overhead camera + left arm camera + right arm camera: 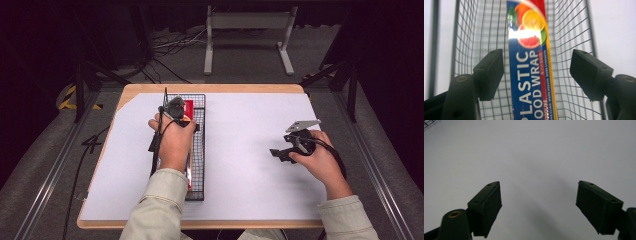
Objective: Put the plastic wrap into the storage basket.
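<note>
A long blue and red plastic wrap box point(531, 75) lies lengthwise in a narrow black wire basket point(199, 150) on the white table. In the high view the box point(188, 107) shows red at the basket's far end. My left gripper point(536, 72) is open over the basket, its jaws wide on either side of the box and apart from it. From above, the left gripper point(176, 111) sits under the hand at the basket's far half. My right gripper point(280, 154) is open above bare white table at the right, with nothing between its jaws point(537, 207).
The white sheet point(250, 130) covers a wooden table top. A corner of the wire basket point(429, 123) shows at the top left of the right gripper view. Beyond the table, a grey stand point(247, 30) and cables lie on the floor.
</note>
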A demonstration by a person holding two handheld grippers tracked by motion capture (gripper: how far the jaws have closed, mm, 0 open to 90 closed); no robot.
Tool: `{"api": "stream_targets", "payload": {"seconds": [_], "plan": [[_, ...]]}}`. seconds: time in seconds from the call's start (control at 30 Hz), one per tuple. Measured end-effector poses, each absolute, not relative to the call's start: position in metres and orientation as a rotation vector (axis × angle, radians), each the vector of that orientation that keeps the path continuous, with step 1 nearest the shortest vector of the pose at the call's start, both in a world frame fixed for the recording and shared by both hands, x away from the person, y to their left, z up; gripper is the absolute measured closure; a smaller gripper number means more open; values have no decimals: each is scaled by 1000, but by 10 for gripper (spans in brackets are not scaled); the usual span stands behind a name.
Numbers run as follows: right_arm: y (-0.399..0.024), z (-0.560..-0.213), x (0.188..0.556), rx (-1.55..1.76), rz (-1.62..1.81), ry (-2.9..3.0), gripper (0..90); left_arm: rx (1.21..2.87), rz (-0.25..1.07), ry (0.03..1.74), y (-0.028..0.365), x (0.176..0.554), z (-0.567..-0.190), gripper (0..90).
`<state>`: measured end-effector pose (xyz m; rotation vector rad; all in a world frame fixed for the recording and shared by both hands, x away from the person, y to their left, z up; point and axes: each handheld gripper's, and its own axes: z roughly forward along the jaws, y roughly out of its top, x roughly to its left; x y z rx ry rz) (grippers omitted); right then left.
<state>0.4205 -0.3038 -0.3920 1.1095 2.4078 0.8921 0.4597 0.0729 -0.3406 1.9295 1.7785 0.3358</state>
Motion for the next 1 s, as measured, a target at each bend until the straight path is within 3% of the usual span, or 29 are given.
{"api": "stream_targets", "payload": {"seconds": [0.5, 1.0], "plan": [[-304, -394, 422, 1104, 891, 2388, 209, 2081, 534, 1369, 108, 432, -306, 222], [-316, -395, 418, 1119, 914, 2375, 208, 2111, 494, 1070, 160, 400, -288, 217]]}}
